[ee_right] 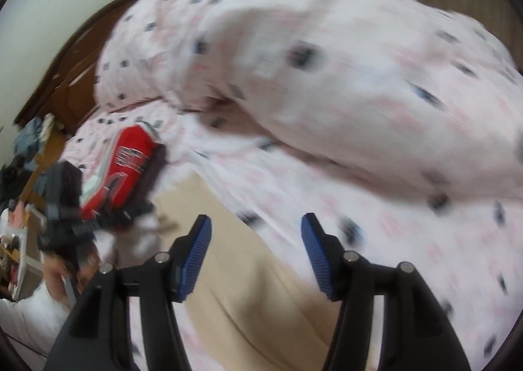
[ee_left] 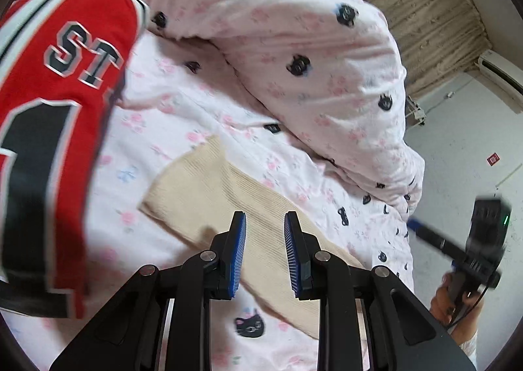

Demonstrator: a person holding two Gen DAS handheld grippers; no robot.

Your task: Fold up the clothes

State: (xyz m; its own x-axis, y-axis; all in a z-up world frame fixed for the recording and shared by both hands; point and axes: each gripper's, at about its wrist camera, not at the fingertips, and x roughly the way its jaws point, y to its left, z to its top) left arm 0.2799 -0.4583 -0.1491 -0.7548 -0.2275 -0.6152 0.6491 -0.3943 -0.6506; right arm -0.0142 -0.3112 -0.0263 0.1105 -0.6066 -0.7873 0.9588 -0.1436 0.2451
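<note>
A beige ribbed garment (ee_left: 209, 194) lies flat on the pink cat-print bed sheet (ee_left: 153, 129). My left gripper (ee_left: 264, 224) hovers over it, open by a narrow gap, with nothing between its blue pads (ee_left: 240, 250). To the left lies a red jersey (ee_left: 62, 116) with black "ST" and "1" on it. The right wrist view is motion-blurred. There my right gripper (ee_right: 256, 224) stands wide open and empty above the beige garment (ee_right: 235, 276). The red jersey (ee_right: 130, 165) shows further left, behind the left hand's tool.
A bunched pink duvet (ee_left: 310, 44) fills the back of the bed. A hand (ee_left: 457, 302) holds the right tool off the bed's right edge. A wooden headboard (ee_right: 62, 76) and a pile of clothes (ee_right: 26, 148) stand at the left. A curtain (ee_left: 408, 5) and an air conditioner (ee_left: 500, 73) lie beyond.
</note>
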